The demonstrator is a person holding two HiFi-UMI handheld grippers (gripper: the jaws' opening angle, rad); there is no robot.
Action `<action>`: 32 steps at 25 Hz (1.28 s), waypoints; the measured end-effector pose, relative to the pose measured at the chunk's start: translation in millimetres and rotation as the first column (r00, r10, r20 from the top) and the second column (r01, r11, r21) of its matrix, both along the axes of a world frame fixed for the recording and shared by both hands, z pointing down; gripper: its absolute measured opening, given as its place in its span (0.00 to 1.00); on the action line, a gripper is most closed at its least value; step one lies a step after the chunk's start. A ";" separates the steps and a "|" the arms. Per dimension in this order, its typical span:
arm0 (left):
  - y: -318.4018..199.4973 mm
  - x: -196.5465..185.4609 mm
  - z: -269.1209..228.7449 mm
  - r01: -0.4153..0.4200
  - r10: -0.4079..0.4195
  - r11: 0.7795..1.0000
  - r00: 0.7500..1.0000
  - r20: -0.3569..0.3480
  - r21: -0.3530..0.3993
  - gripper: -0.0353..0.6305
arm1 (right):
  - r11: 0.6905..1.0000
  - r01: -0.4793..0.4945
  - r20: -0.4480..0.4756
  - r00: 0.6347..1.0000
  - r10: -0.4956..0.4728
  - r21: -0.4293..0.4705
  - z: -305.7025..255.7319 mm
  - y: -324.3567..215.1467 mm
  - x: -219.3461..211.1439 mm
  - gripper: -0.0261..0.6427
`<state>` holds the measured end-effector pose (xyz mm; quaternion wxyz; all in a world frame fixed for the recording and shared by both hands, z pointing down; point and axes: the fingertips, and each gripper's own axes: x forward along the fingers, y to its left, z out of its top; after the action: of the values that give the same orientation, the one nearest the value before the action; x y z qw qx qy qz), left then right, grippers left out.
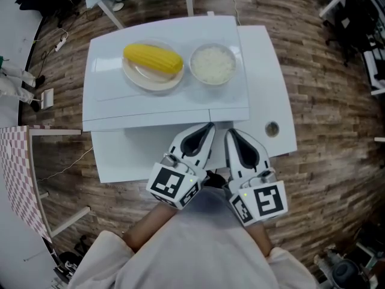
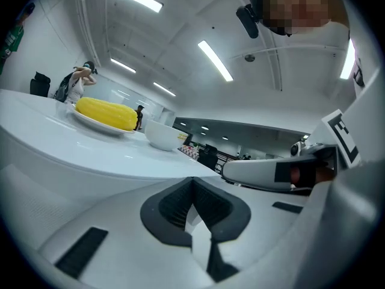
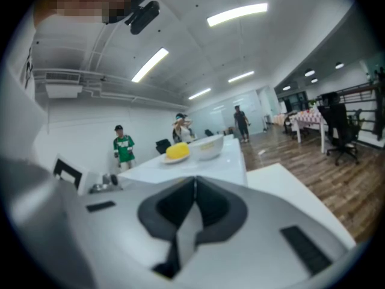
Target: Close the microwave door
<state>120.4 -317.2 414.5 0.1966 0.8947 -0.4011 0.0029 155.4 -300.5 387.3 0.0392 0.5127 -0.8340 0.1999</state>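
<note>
**Both tools at the microwave front, tips pressed together**

My left tool (image 1: 209, 127) and right tool (image 1: 230, 133) are both pressed together and pinch nothing. They sit side by side just before the front of the white box-shaped microwave (image 1: 120, 104) on the white tabletop (image 1: 264, 71). Its door (image 1: 150, 120) shows only as a thin strip from above and looks flush with the front, so I judge it at or near shut (this steep angle cannot confirm the latch). To finish well, I would push the closed tips squarely against the door near the seam by the control side, level and gently, so the box does not slide. On its top a cream round plate (image 1: 137, 77) holds a yellow corn cob (image 1: 153, 58), and beside it a white bowl (image 1: 194, 70) holds white rice (image 1: 213, 65).
</note>
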 end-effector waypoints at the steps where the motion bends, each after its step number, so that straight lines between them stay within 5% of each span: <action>1: -0.1 1.3 -0.9 -0.005 0.005 1.000 1.000 -0.001 0.000 0.08 | 1.000 -0.006 0.001 1.000 0.006 0.001 -0.4 -1.2 1.6 0.07; 15: 13.3 -9.4 -17.3 0.034 -0.033 0.999 0.999 -0.026 0.019 0.08 | 0.997 -0.055 -0.022 0.998 0.056 0.050 -13.3 15.5 16.0 0.07; 32: 81.1 -13.9 -43.2 0.039 -0.037 0.997 0.999 -0.019 0.072 0.08 | 0.995 0.004 -0.065 0.998 0.003 0.102 -25.0 93.1 7.6 0.07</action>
<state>106.5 -236.1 371.4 0.1678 0.8934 -0.4161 -0.0233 163.0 -207.4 362.3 0.0402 0.5201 -0.8416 0.1403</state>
